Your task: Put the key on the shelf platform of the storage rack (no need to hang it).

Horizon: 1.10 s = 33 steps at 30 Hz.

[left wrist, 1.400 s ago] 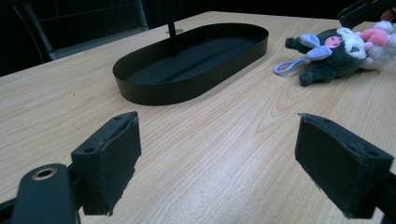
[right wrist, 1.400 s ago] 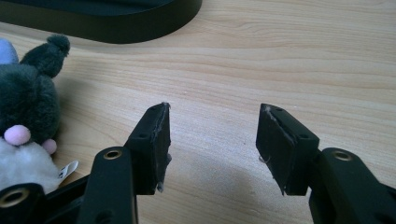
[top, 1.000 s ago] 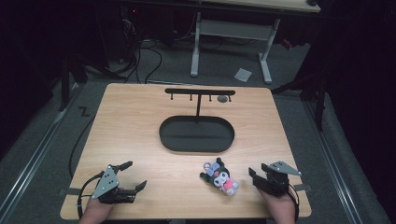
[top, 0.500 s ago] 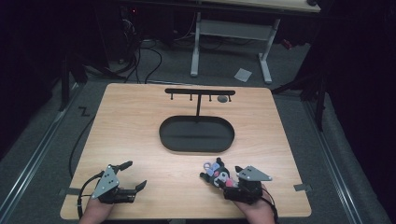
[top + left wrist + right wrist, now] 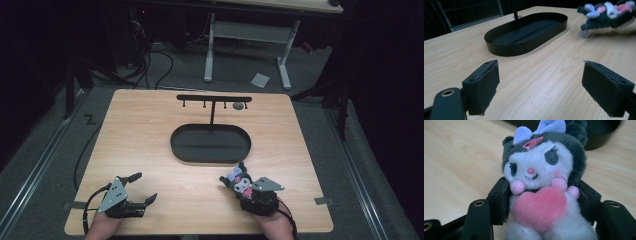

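Observation:
A small plush toy [image 5: 238, 180] with a dark hood, a lilac bow and a pink heart [image 5: 541, 170] lies near the table's front edge, right of centre. My right gripper [image 5: 243, 190] reaches it from the front. Its jaws have just been closing, and the pads [image 5: 499, 200] now press both sides of the toy's body. At the front left my left gripper [image 5: 144, 187] rests open on the wood with nothing between its pads [image 5: 482, 83]. The toy [image 5: 604, 13] lies far to the right in the left gripper view.
A black oval tray [image 5: 174, 145] sits mid-table, with a black T-shaped hook stand [image 5: 214, 98] rising from its far side. A small grey item [image 5: 239, 105] hangs from that bar. Bare wood [image 5: 135, 130] lies around the tray.
My right gripper has moved left from beside the toy onto it, and its jaws have shut around the toy's body. The left gripper has stayed in place.

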Each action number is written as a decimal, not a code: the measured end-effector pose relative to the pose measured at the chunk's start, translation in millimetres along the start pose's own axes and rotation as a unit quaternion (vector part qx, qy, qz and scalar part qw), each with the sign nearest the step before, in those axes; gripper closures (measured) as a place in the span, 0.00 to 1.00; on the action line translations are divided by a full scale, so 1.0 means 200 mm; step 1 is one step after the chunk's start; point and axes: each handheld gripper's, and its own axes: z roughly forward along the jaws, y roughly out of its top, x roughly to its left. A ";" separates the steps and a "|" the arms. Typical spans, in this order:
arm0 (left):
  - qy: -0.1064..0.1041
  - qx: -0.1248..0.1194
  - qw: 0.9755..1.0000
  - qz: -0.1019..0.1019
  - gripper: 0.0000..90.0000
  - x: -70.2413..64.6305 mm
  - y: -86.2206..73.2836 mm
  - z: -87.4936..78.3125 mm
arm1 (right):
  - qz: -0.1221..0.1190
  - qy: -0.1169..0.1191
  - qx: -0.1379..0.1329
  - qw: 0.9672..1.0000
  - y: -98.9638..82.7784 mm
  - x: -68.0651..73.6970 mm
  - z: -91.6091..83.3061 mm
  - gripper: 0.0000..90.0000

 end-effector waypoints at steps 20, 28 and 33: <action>-0.002 0.001 1.000 0.000 0.17 0.00 0.00 0.00 | 0.089 -0.039 0.066 0.993 -0.13 -0.28 -0.08 0.23; -0.004 -0.001 1.000 0.001 0.17 0.00 0.00 0.00 | 0.084 -0.033 0.067 0.994 -0.09 -0.27 -0.11 0.20; -0.007 -0.001 1.000 0.003 0.17 0.00 0.00 0.00 | 0.089 -0.039 0.096 0.991 -0.08 -0.30 -0.16 0.20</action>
